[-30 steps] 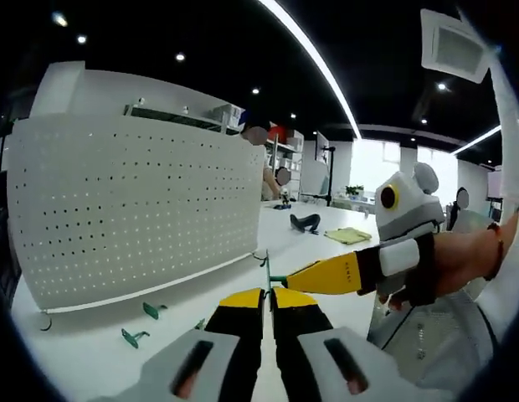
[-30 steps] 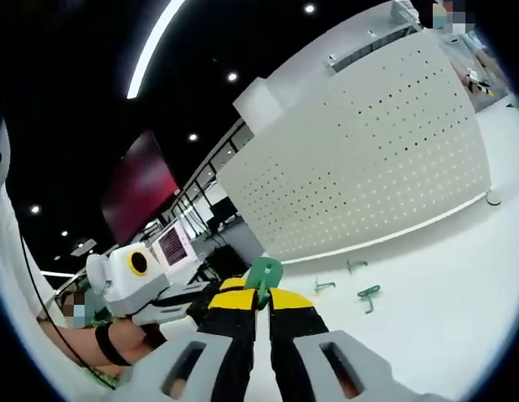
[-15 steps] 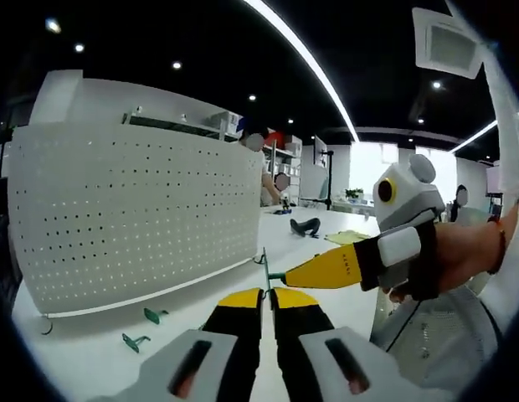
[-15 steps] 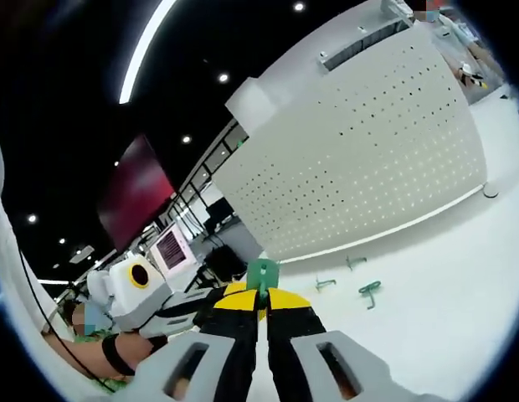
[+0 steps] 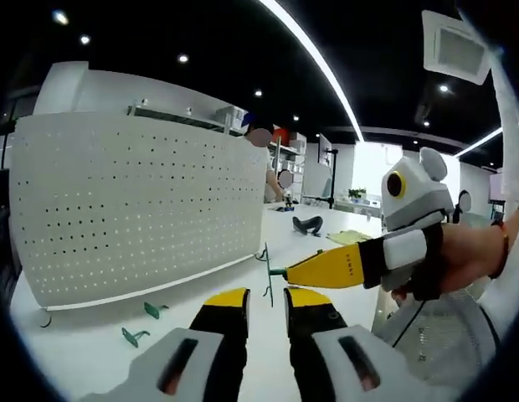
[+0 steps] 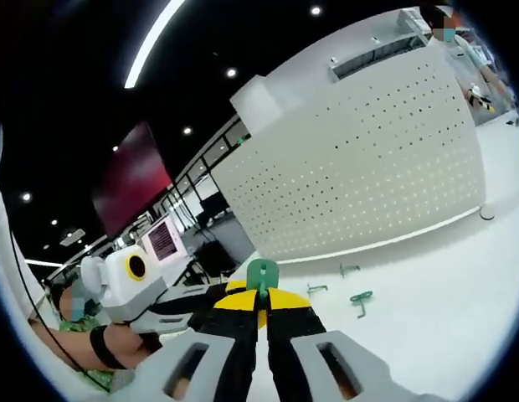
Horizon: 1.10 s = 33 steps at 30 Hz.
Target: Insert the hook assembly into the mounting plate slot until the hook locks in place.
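The left gripper (image 5: pixel 265 300) has just released: its jaws, pressed together a moment ago, now stand apart at lower centre. The green hook assembly (image 6: pixel 261 275) stays clenched in the right gripper (image 6: pixel 259 303), so the handover looks complete; the perforated mounting plate (image 6: pixel 360 159) awaits insertion.

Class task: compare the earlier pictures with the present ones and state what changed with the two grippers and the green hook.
The left gripper has opened, letting go of the green hook. The right gripper stays shut on it. Pegboard and loose hooks on the table unchanged.
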### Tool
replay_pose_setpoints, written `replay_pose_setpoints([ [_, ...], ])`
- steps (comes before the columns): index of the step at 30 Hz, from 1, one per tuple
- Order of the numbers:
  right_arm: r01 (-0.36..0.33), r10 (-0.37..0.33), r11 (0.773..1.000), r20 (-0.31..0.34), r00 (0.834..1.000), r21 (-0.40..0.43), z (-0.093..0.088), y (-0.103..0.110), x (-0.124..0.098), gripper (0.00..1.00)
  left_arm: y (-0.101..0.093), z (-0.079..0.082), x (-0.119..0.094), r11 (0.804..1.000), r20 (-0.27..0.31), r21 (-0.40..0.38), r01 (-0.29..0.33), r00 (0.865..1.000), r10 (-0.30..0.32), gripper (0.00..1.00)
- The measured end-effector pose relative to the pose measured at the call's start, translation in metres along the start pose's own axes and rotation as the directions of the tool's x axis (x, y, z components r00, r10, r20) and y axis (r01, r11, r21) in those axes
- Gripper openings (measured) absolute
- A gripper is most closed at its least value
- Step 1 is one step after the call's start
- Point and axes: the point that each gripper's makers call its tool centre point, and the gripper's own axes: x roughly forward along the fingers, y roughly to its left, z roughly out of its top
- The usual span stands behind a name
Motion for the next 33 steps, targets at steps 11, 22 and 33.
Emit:
replay_pose_setpoints([
  [11, 0.032, -0.031, 0.998, 0.017, 0.999, -0.063, 0.013, -0.006, 0.002, 0.01, 0.004, -0.002, -0.009, 1.0, -0.013, 0.021, -0.014, 1.0, 0.014, 0.23],
  [22, 0.076, -0.071, 0.979, 0.034, 0.997, -0.188, 0.027, -0.011, 0.005, 0.01, -0.001, -0.005, -0.017, 1.0, -0.02, 0.018, 0.013, 1.0, -0.012, 0.27],
  [33, 0.14, -0.124, 0.96, 0.079, 0.989, -0.242, 0.052, -0.025, 0.005, 0.01, -0.006, -0.013, -0.028, 0.999, -0.035, 0.028, 0.039, 0.999, -0.038, 0.36],
])
